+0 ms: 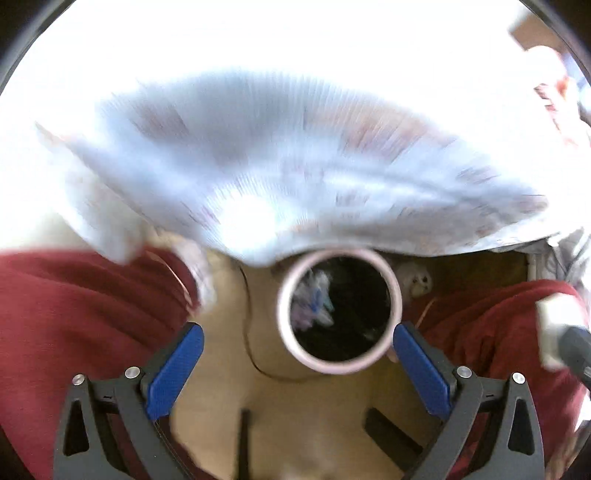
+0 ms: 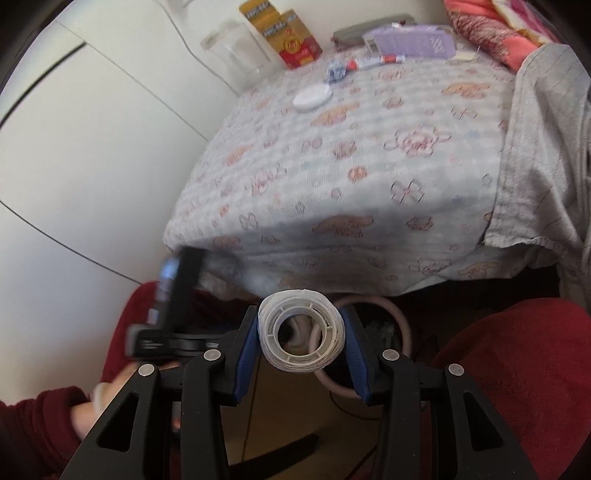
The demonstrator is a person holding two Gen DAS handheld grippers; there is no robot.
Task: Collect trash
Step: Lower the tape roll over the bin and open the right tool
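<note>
Left gripper [image 1: 297, 363] hangs empty, jaws wide, over the bin [image 1: 339, 311], scraps already inside. Right gripper [image 2: 301, 341] clamps a tape roll [image 2: 301, 334] above the bin. A wrapper [image 2: 334, 72] waits near the bed's [image 2: 351, 166] far edge.

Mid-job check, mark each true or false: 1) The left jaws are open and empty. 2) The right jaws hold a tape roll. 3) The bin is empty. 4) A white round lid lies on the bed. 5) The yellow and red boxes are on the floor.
1) True: the left gripper stands open with nothing in it, above the bin.
2) True: the right gripper is shut on the tape roll.
3) False: some crumpled trash lies inside.
4) True: the lid lies on the bed.
5) False: the boxes stand at the bed's far end.
</note>
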